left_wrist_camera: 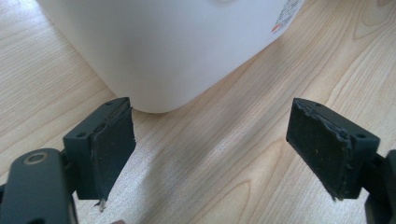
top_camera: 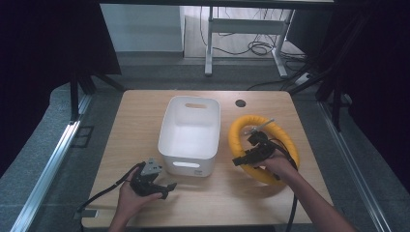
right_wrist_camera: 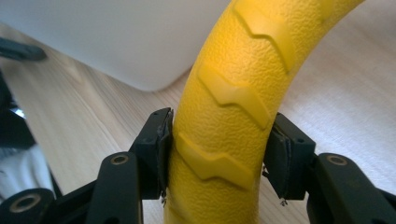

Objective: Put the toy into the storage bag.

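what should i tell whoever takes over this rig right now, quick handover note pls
Right gripper: shut on the yellow ring, jaws on either side of its tube, at the ring's near-left part. The ring looks to lie on the table, right of the white bin.
Left gripper: open, holding nothing, low over the table at the bin's near-left corner.
Done: ring gripped.
Left: the bin looks empty, so the likely next step is to lift the ring and put it in; the left gripper is free to steady the bin.
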{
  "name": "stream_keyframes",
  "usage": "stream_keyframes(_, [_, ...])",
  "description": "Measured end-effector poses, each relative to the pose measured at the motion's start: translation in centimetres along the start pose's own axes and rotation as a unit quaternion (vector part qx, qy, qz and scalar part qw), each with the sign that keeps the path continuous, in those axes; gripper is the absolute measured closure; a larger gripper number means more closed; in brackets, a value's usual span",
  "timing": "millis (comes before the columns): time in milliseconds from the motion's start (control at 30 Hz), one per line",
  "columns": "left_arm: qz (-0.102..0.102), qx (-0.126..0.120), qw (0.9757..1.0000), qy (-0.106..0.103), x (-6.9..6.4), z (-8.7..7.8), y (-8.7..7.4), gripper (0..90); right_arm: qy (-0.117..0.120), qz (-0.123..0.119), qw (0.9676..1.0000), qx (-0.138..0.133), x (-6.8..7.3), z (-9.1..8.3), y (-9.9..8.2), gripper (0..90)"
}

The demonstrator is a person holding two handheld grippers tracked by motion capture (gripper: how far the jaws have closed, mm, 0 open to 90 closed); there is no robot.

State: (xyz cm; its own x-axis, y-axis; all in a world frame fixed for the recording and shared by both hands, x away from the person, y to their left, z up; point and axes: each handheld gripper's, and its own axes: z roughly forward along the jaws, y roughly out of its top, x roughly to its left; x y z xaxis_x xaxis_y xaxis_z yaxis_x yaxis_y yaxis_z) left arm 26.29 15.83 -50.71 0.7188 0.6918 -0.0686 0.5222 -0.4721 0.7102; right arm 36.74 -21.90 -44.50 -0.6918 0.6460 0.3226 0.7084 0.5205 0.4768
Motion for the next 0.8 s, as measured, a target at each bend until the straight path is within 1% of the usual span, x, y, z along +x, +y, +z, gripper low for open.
stream_keyframes(167, [0.0, -0.001, 1.0, 0.0, 0.0, 0.0, 0.0, 15.6, 0.013, 0.01, 0.9992, -0.036, -0.7, -1.9, 0.1, 47.9])
stream_keyframes(300, [0.0, -0.002, 1.0, 0.0, 0.0, -0.1, 0.0, 15.6, 0.029, 0.022, 0.9972, -0.066, -1.3, -3.4, -0.1, 48.1])
stream_keyframes(333, [0.0, -0.002, 1.0, 0.0, 0.0, -0.1, 0.0, 15.6, 0.029, 0.022, 0.9972, -0.066, -1.3, -3.4, -0.1, 48.1])
stream_keyframes(367, [-0.001, -0.001, 1.0, 0.0, 0.0, 0.0, 0.0, 15.6, 0.036, 0.028, 0.9958, -0.08, -1.6, -4.1, -0.2, 48.1])
stream_keyframes(400, [-0.001, -0.001, 1.0, 0.0, 0.0, 0.0, 0.0, 15.6, 0.038, 0.029, 0.9951, -0.086, -1.8, -4.4, -0.2, 48.2])
stream_keyframes(533, [-0.001, -0.001, 1.0, 0.0, 0.0, 0.0, 0.0, 15.6, 0.04, 0.035, 0.9932, -0.104, -2.1, -5.4, -0.3, 48.2])
stream_keyframes(567, [-0.001, -0.001, 1.0, 0.0, 0.0, 0.0, 0.0, 15.6, 0.04, 0.035, 0.9932, -0.104, -2.1, -5.4, -0.3, 48.2])
stream_keyframes(600, [-0.001, -0.002, 1.0, 0.0, 0.0, 0.0, 0.0, 15.6, 0.038, 0.035, 0.9924, -0.112, -2.1, -5.9, -0.4, 48.3])
stream_keyframes(800, [-0.001, -0.003, 1.0, 0.001, 0.0, -0.1, 0.0, 15.6, 0.038, 0.036, 0.9905, -0.127, -2.2, -6.6, -0.7, 48.5])
